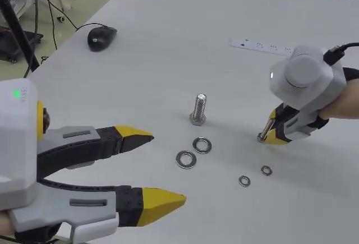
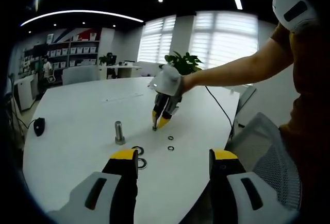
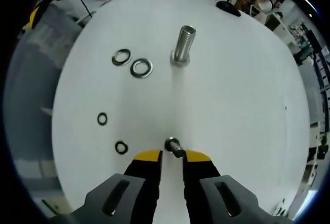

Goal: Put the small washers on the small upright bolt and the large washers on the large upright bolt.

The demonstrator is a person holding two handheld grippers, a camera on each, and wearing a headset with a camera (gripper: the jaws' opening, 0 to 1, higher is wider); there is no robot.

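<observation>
White table (image 1: 168,42) runs across an open office, with a black computer mouse (image 1: 101,36) far off at my left. The left gripper (image 1: 168,168) hangs low at the near left edge, its jaws spread wide and holding nothing. Ahead of it the large steel hex bolt (image 1: 198,109) stands upright on its head, apart from everything else. The two large steel washers (image 1: 186,159) lie flat side by side just in front of that bolt, nearer to the left jaws than to the right. Further right the two small dark washers (image 1: 244,180) lie flat, a little apart from each other.

The right gripper (image 1: 269,137) is past them, jaws clenched on the small steel bolt (image 1: 266,129). This bolt is what the coming move turns on, I judge. Its long axis leans, with the head end down at the table and the shank slanting back up between the jaws, so it is not yet upright. In the right gripper view the bolt head (image 3: 171,143) pokes out beyond the jaw tips, with the small washers to its left.

I cannot tell whether the head touches the table. The jaws hide most of the shank. A white power strip (image 1: 261,46) lies at the far right.
</observation>
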